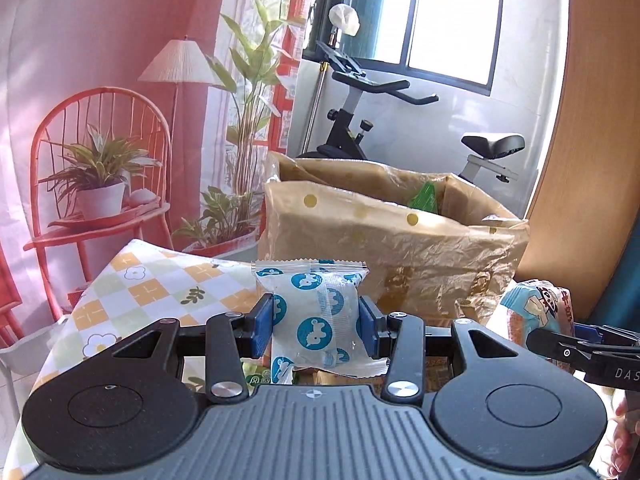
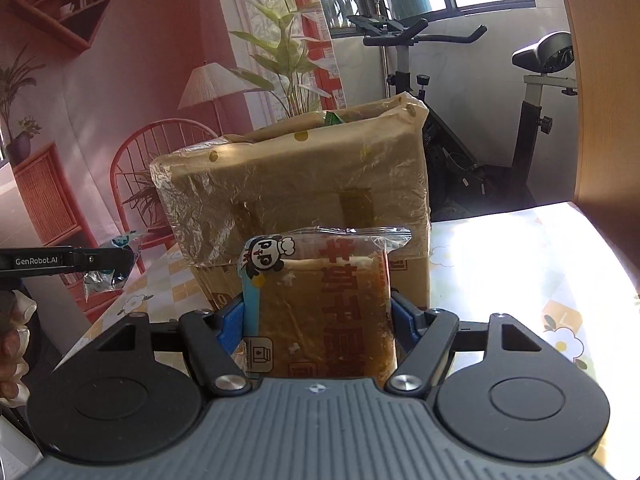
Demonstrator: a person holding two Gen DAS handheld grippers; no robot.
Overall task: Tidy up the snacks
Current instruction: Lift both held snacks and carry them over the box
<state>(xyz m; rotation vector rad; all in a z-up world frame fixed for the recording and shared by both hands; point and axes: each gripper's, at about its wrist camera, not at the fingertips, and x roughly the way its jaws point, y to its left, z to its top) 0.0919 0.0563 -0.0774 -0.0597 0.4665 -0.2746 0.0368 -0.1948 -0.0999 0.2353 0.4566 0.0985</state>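
The left gripper is clamped on a small white snack packet printed with teal circles, its blue pads pressing the packet's two sides. The packet stands upright between the jaws, its crimped top edge above the pads and its lower end crumpled just in front of the gripper body. Below it lies the table, covered in a checked cloth with orange squares and white flowers.

The right gripper holds a larger, flat, clear-wrapped bread packet with a cartoon panda at its upper left and red lettering down the front. Its jaws stand fairly wide, blue pads tight against the packet's long edges, and the packet stands upright.

Just beyond both packets, in the middle of the table, stands a cardboard box lined with crinkled clear plastic carrying yellow dots (its top is open). A green wrapper shows inside it near the far right corner.

In the left wrist view the right gripper and its bread packet appear at the right edge, near the box's right side; in the right wrist view the left gripper shows at the left edge with its small packet, well left of the box.

Behind the table hangs a pink printed backdrop, and to its right an exercise bike stands under a window.
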